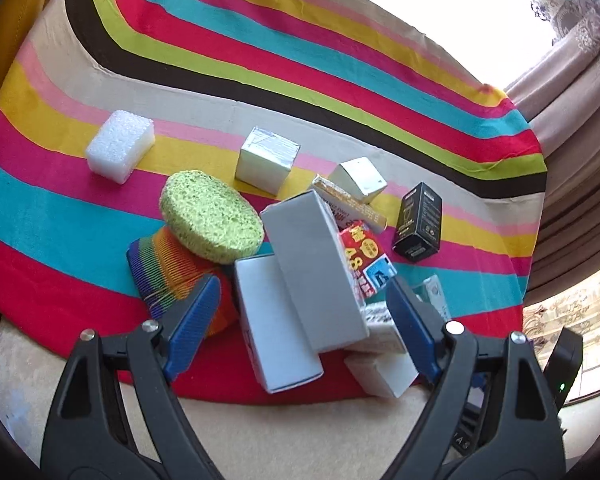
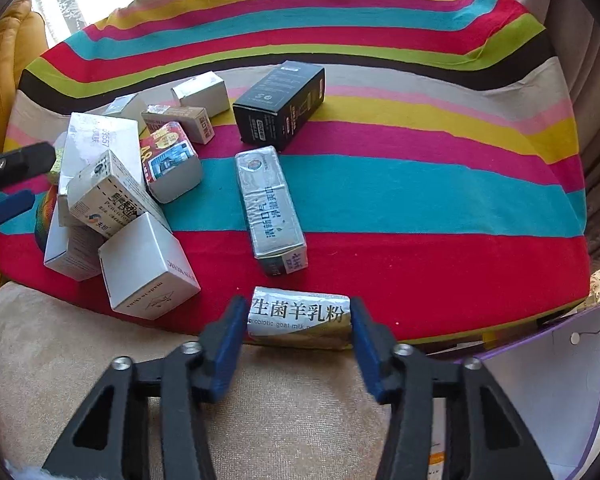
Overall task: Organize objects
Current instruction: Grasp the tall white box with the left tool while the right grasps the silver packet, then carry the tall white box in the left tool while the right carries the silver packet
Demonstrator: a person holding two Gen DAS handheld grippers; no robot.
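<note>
- Striped cloth [image 2: 420,208] in bright bands covers the counter, with curtains behind and a beige cushioned surface at the near edge.
- At that near edge lies the foil goat-milk-powder box [image 2: 298,318], between the blue pads of the right hand-held gripper [image 2: 299,320]. The jaws have narrowed to its ends and appear to press on them, though how firm the contact is cannot be told.
- Foil is slick, and the grip is end-on along the long axis; the box could likely pivot or slip out when lifted.
- Just beyond it lies a silver toothpaste-style box [image 2: 270,210], well clear, and a black box [image 2: 280,106] farther back.
- To the left is a loose heap: a long grey box [image 1: 314,272] leaning over a white box [image 1: 276,320], with a red printed box [image 1: 362,256] beside them.
- The left hand-held gripper [image 1: 300,312] hangs wide open over this heap, holding nothing. Closing here could catch two boxes at once or topple the leaning one.
- A green sponge [image 1: 210,216] perched on a rainbow spring toy [image 1: 168,272] could roll off if nudged.
</note>
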